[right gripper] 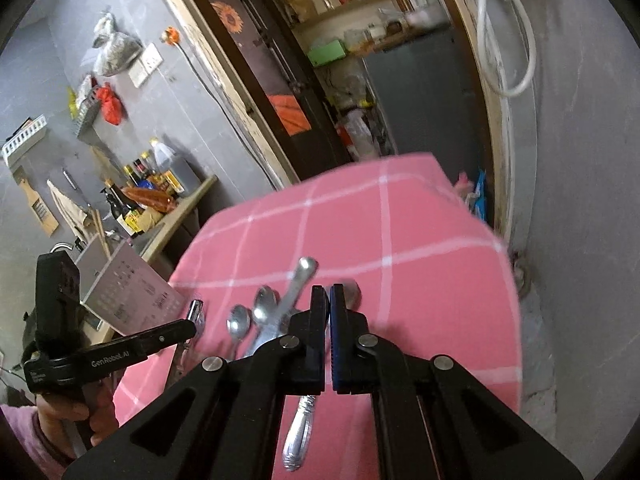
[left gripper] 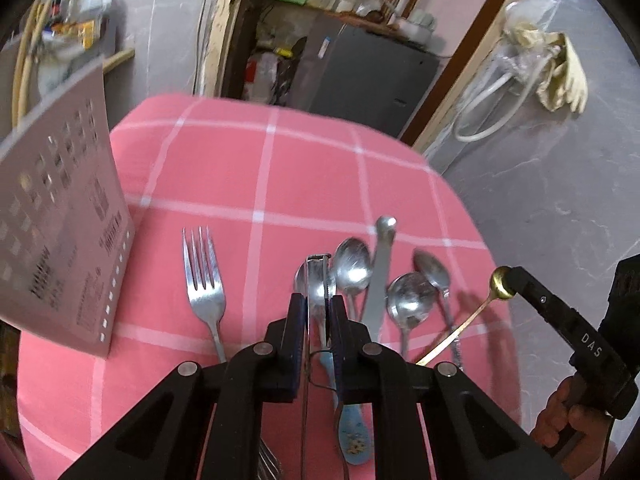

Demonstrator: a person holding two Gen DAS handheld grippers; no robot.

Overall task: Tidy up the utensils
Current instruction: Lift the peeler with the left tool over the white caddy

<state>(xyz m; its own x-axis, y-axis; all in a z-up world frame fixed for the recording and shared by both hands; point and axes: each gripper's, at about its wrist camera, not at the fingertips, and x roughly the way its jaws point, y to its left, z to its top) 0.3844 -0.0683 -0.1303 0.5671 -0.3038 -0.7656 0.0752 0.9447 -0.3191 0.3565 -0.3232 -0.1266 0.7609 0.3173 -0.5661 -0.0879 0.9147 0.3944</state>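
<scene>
My left gripper (left gripper: 318, 299) is shut on a slim metal peeler (left gripper: 318, 270), which is lifted over the pink checked tablecloth (left gripper: 256, 168). My right gripper (left gripper: 511, 277) is shut on the bowl of a thin gold spoon (left gripper: 500, 280), whose handle slants down to the left. In the right wrist view my right gripper (right gripper: 328, 291) has its pads pressed together, and the gold spoon is hidden. A fork (left gripper: 204, 280), several steel spoons (left gripper: 352, 266), a table knife (left gripper: 382, 272) and a blue-handled spoon (left gripper: 352, 434) lie on the cloth. The left gripper (right gripper: 191, 326) shows at the left with the peeler (right gripper: 197, 312).
A grey printed box (left gripper: 60, 220) stands at the table's left edge. A hand (left gripper: 560, 420) holds the right gripper's grip. Past the table's far edge are a doorway and a grey fridge (left gripper: 372, 76). A counter with bottles (right gripper: 152, 184) lies to the left.
</scene>
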